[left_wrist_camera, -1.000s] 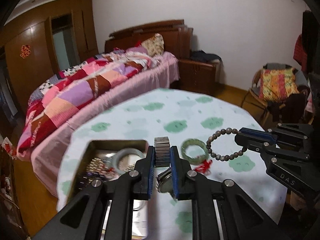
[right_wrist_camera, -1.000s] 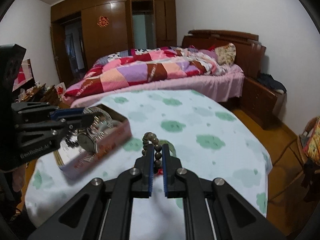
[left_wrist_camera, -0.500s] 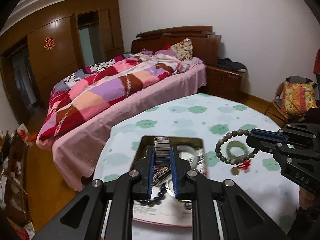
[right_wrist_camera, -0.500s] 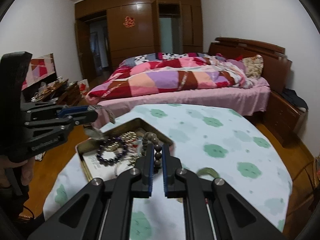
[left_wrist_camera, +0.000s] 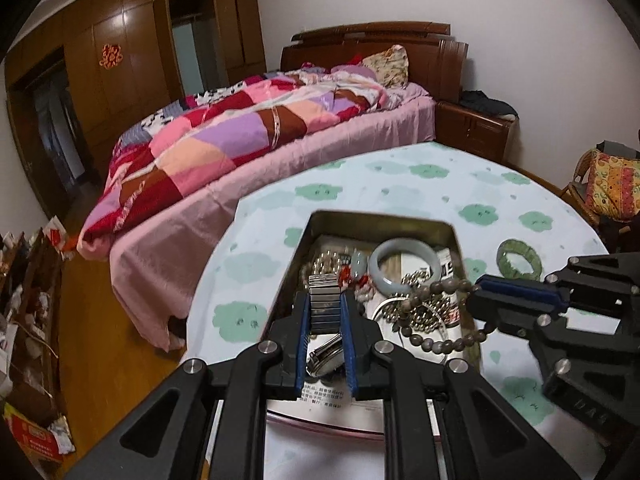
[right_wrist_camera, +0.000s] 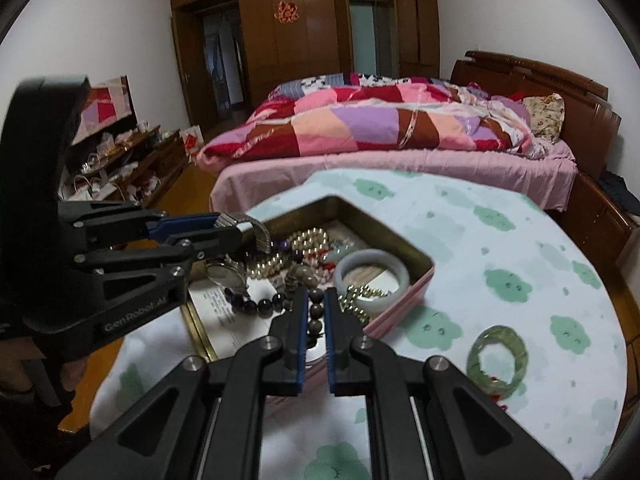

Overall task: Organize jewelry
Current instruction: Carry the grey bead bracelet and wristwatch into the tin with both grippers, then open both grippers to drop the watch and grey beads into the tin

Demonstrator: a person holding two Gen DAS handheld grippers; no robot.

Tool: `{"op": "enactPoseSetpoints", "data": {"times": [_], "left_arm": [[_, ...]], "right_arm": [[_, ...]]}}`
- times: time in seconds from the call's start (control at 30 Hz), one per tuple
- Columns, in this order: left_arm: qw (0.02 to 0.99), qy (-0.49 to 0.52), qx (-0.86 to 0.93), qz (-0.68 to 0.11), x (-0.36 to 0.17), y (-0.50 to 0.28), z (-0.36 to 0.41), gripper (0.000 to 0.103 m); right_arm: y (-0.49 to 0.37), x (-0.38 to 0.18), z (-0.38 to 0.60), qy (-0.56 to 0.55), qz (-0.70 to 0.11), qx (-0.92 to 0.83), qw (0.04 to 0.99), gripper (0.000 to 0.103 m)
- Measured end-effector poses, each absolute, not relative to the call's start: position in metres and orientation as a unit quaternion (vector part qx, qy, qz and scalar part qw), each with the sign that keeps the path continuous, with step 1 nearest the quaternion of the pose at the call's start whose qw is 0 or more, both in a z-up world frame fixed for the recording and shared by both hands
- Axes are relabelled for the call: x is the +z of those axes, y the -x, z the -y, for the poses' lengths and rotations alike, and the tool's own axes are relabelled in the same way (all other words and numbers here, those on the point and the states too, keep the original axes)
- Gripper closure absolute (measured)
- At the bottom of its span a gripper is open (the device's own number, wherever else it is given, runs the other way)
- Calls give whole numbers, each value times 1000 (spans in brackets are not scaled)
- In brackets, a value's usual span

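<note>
An open pink tin (left_wrist_camera: 456, 236) (right_wrist_camera: 420, 276) on the table holds several bracelets, beads and a pale jade bangle (left_wrist_camera: 404, 264) (right_wrist_camera: 372, 276). My left gripper (left_wrist_camera: 325, 300) (right_wrist_camera: 228, 228) is shut on a metal-band watch (left_wrist_camera: 323, 308) (right_wrist_camera: 256, 232) and holds it over the tin's left side. My right gripper (right_wrist_camera: 316, 300) (left_wrist_camera: 480, 292) is shut on a brown bead bracelet (left_wrist_camera: 436, 320) (right_wrist_camera: 314, 312) that hangs over the tin. A green jade bangle (left_wrist_camera: 519, 259) (right_wrist_camera: 498, 354) lies on the tablecloth right of the tin.
The round table has a white cloth with green clouds (right_wrist_camera: 508, 284). A bed with a patchwork quilt (left_wrist_camera: 240, 136) stands just beyond it. A chair with a patterned cushion (left_wrist_camera: 612, 188) is at the right. A cluttered low cabinet (right_wrist_camera: 120, 164) is at the left.
Both grippers have moved left over the open tin, each carrying its piece. The bead bracelet now hangs above the tin's contents instead of above the tablecloth.
</note>
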State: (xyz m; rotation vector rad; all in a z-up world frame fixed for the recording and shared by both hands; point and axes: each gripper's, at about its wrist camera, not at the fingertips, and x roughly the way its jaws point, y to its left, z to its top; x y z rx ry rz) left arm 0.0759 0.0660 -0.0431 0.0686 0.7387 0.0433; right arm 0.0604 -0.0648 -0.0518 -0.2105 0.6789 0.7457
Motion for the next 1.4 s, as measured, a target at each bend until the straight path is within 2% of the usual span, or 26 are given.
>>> {"op": "enactPoseSetpoints", "data": {"times": [0.57,0.97,1.0,1.07,1.1,1.13,1.4], "left_arm": [[925,-16,21,-380,-60,-79,-71,88],[928,-21,18,-370,-54,-76,-66,87],[928,-22,21,-370,-53,-76,-66,80],[929,-24,34,-367,-51,-75,-67,57],[932,-24,40,-360,-48,-73,-68,41],[936,-22,46,-349,-45,-71,-69,36],[936,-13,49,-348,-43,-71,-72,36]], "right_arm": [[-60,-69,54,117,-342,349,865,93],[-59,-72,51,118,-351,351,860,90],[-58,-72,52,117,-351,351,860,84],[-58,-71,53,113,-350,354,860,72],[-57,-71,53,113,-348,354,860,67],[-56,-70,53,113,-346,354,861,63],[-55,-68,55,112,-342,351,864,57]]}}
